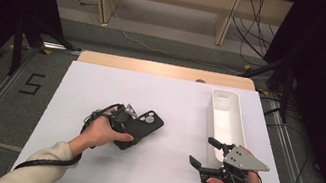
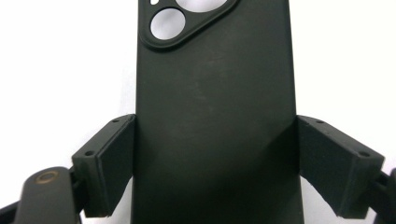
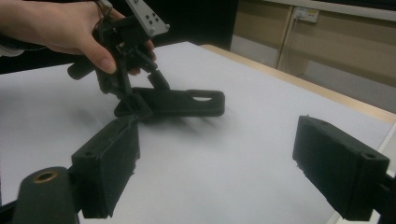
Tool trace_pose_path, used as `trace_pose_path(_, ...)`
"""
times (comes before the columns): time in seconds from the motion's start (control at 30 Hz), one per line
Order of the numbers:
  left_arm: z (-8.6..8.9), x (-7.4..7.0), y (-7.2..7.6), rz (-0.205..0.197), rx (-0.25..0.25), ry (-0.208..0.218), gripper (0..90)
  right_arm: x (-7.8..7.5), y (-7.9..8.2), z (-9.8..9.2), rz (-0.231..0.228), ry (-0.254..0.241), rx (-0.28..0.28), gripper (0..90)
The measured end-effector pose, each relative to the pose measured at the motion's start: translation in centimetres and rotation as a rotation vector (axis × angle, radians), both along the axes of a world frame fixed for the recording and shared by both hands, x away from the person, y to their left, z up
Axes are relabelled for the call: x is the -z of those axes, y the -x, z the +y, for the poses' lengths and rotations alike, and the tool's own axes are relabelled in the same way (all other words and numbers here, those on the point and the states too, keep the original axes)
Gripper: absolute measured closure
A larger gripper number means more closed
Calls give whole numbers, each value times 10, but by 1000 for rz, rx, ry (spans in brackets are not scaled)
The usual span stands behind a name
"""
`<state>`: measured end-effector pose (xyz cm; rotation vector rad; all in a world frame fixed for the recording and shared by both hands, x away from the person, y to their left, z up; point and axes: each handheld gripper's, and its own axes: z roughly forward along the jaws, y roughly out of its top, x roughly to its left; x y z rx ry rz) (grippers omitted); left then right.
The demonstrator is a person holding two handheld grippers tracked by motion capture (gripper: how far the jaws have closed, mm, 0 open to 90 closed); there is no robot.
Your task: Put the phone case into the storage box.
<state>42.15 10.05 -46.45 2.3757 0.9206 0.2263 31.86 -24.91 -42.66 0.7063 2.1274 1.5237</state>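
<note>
The black phone case [image 1: 142, 127] lies mid-desk, camera cutout pointing up and right toward the white tray [image 1: 227, 120], its long axis running diagonally. The left tool [image 1: 121, 120] clamps its long sides. The right tool [image 1: 204, 154] hovers wide open and empty beside the tray; bare desk [image 1: 101, 85] lies all around.

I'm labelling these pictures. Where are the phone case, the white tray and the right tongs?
phone case [image 2: 215, 121]: left gripper view, middle of its back.
white tray [image 1: 240, 116]: high view, right wall.
right tongs [image 1: 205, 152]: high view, gap midway between the tips.
</note>
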Motion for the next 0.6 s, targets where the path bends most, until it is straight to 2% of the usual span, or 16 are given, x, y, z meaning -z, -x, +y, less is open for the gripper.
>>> trace_pose_path(0.13,0,-5,4,-38,0,37,158,0,0,0,0,1,3,161)
trace_pose_path(0.33,-2,-14,12,-121,6,98,158,-1,-2,1,0,-5,10,161)
trace_pose_path(0.6,-3,-19,18,-170,-9,145,158,-6,-9,3,-1,-21,29,161)
